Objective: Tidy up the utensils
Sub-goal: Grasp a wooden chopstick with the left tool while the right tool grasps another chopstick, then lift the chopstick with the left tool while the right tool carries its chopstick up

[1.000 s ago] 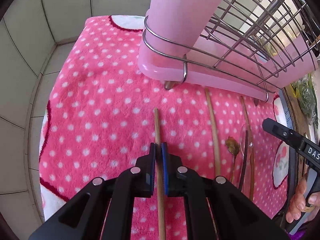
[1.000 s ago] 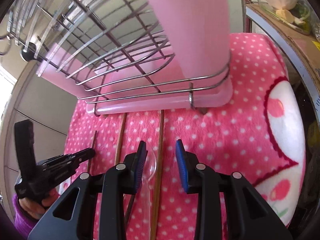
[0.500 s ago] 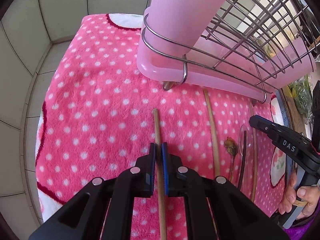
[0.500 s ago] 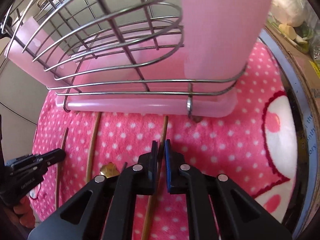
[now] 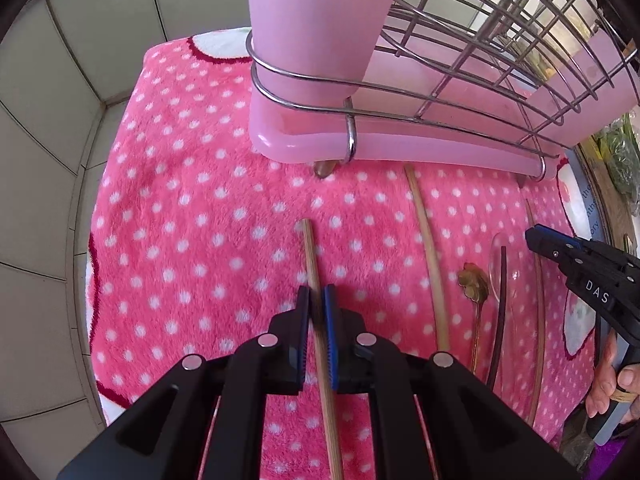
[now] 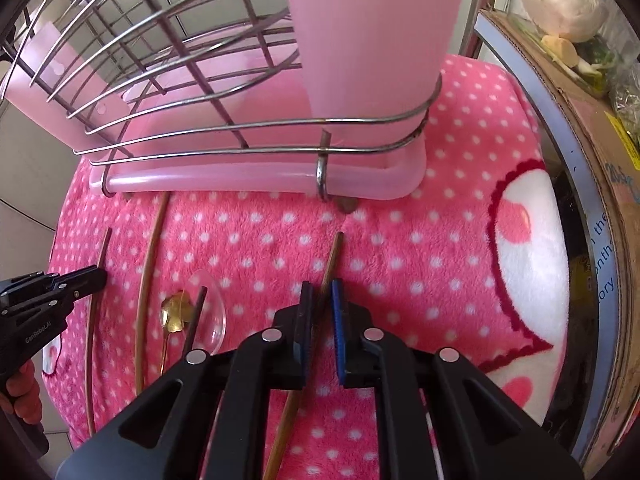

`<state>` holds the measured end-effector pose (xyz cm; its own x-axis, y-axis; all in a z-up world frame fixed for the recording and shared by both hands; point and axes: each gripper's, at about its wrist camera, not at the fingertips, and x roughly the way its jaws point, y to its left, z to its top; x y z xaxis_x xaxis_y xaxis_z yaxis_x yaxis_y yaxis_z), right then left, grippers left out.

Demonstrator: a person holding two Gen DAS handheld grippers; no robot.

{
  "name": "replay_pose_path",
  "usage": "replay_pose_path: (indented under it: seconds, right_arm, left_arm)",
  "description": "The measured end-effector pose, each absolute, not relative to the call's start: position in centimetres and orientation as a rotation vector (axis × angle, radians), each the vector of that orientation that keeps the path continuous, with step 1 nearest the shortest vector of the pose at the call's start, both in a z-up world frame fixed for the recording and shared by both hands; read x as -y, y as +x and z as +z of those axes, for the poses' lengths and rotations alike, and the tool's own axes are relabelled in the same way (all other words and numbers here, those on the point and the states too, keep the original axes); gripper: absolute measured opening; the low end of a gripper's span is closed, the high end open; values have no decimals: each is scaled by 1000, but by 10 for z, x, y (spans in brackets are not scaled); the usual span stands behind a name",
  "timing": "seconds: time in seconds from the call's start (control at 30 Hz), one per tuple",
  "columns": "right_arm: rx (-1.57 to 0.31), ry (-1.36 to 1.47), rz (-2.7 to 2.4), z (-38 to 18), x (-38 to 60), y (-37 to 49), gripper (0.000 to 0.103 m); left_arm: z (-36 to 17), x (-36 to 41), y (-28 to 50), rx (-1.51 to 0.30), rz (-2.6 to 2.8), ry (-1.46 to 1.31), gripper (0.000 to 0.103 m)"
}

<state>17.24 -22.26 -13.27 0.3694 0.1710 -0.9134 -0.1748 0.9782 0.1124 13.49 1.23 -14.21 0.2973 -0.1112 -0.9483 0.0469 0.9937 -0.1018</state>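
My left gripper (image 5: 316,300) is shut on a light wooden chopstick (image 5: 310,252) above the pink dotted cloth (image 5: 180,220). My right gripper (image 6: 320,296) is shut on a darker wooden chopstick (image 6: 334,252). Between them on the cloth lie another light chopstick (image 5: 428,248), a gold spoon (image 5: 474,284), a clear spoon (image 6: 212,312), a dark chopstick (image 6: 196,312) and a thin brown chopstick (image 6: 94,312). A pink utensil holder (image 5: 312,40) stands in the wire rack (image 5: 480,60) just ahead. Each gripper shows in the other's view, left gripper (image 6: 96,276) and right gripper (image 5: 536,236).
The rack sits on a pink drip tray (image 6: 260,180). Tiled wall (image 5: 60,120) lies to the left. A cardboard box (image 6: 580,120) with food items borders the cloth on the right.
My right gripper closed on the darker chopstick and lifted it away from the clear spoon. Both grippers rose and drew nearer the rack with their chopsticks.
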Motion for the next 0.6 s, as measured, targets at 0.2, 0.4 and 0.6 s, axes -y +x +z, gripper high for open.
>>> replay_pose_path:
  seconds: [0.2, 0.4, 0.6]
  right_arm:
    - [-1142, 105, 260, -134, 235, 170, 9]
    - [-1038, 214, 295, -104, 260, 150, 8]
    - [-926, 264, 318, -71, 278, 131, 7]
  left_arm:
    - [-137, -1, 132, -1225, -97, -41, 5]
    - [-121, -17, 112, -1153, -114, -123, 5]
    - [-81, -39, 90, -1024, -135, -187, 5]
